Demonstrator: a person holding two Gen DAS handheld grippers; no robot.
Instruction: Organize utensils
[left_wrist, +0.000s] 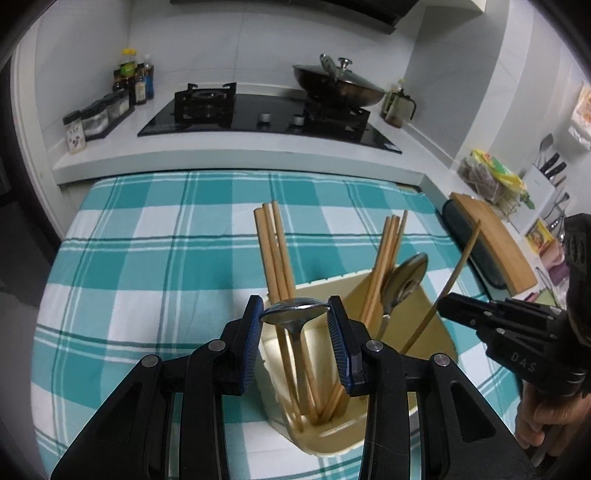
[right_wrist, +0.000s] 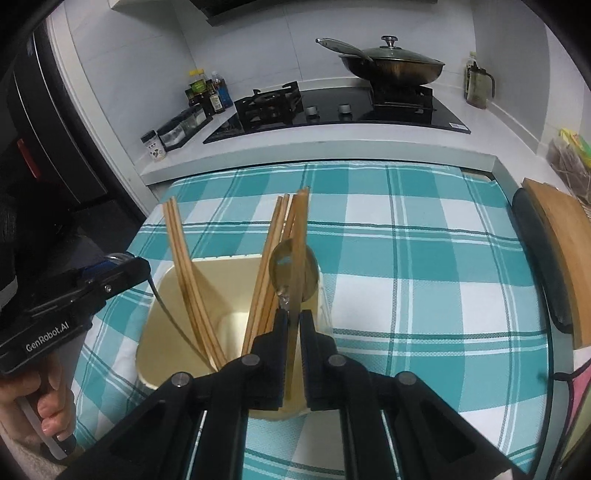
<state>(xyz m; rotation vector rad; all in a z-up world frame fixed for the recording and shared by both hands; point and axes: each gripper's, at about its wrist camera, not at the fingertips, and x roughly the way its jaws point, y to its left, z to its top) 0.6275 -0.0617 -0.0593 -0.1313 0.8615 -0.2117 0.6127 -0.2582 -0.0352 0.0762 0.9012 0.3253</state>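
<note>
Placing step: at lower centre, left gripper (left_wrist: 294, 317) clamps a spoon (left_wrist: 294, 311) and right gripper (right_wrist: 291, 321) pinches a chopstick (right_wrist: 295, 295), both tipped into the holder (left_wrist: 436, 332); next, each should release only once its utensil stands in its compartment.

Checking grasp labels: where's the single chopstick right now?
Clamped in the right gripper, the chopstick slants above the cream holder's right compartment, beside the spoon.

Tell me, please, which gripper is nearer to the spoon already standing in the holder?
Right. The right gripper, holding a chopstick, sits just before the standing spoon. The left gripper, holding another spoon, is over the holder's other compartment.
</note>
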